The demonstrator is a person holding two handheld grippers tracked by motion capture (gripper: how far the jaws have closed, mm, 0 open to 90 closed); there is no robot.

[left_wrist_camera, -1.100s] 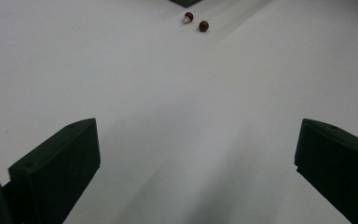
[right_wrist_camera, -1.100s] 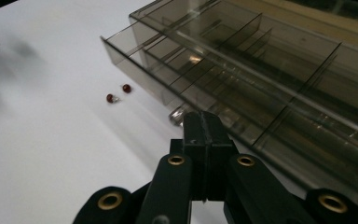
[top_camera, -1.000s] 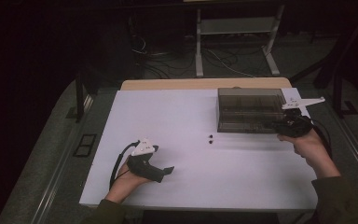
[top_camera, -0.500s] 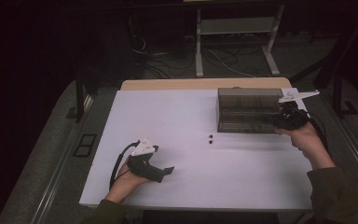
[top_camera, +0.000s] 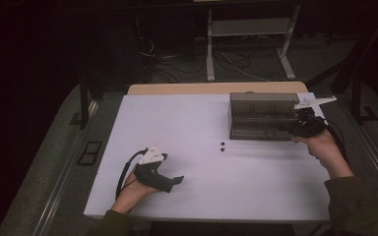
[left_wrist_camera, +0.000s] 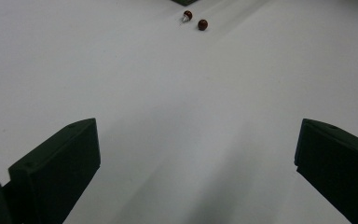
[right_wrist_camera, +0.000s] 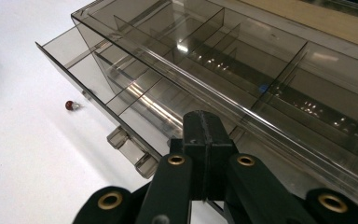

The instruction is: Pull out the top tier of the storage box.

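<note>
Jaws pressed together, right hand-held gripper [right_wrist_camera: 204, 133] meets the smoky drawer box's [top_camera: 261, 115] front edge; left hand-held gripper [left_wrist_camera: 196, 158] gapes over bare table [top_camera: 187, 123].

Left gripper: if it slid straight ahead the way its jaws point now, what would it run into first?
Probably the two small dark red beads lying on the white table. The left gripper stands open with only bare tabletop before them. They lie slightly off its centre line, so it could pass just beside them.
</note>
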